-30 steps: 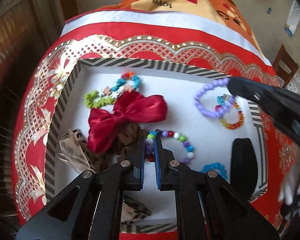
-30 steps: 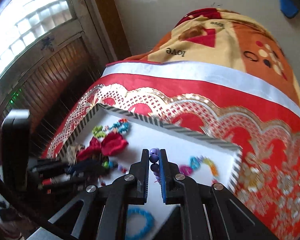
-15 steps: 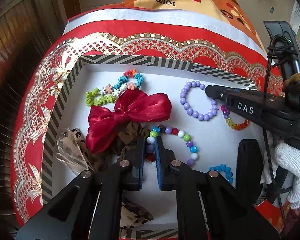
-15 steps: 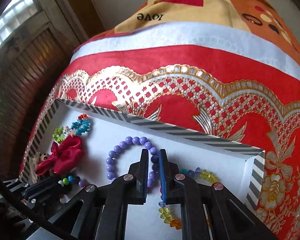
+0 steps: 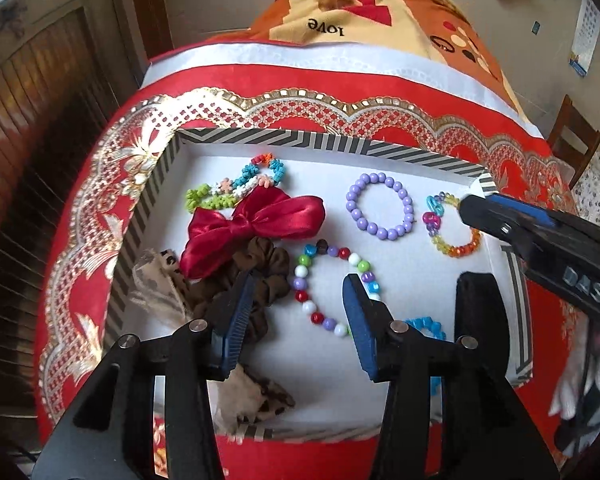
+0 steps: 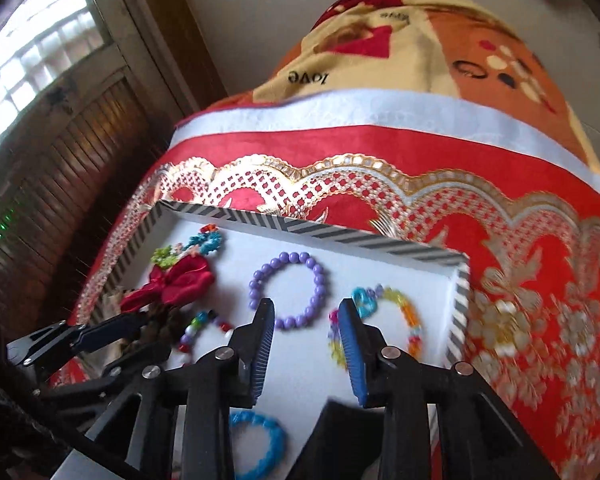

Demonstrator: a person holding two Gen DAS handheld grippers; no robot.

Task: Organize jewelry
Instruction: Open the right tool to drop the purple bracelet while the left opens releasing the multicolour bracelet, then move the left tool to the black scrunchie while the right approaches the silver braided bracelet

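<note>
While the multicoloured bead bracelet (image 5: pixel 332 284) and purple bracelet (image 6: pixel 288 292) lie flat in the striped tray (image 5: pixel 300 140), both claws, left (image 5: pixel 298 294) and right (image 6: pixel 306 318), have just been opening and grip nothing.

Daylight enters a louvred wooden window (image 6: pixel 40 92); pale wall (image 6: pixel 260 8) behind, wooden chair (image 5: pixel 576 140) right.

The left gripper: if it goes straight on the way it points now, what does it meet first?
Probably the multicolour bead bracelet, lying on the white tray floor between the left gripper's open jaws. Depth is unclear.
</note>
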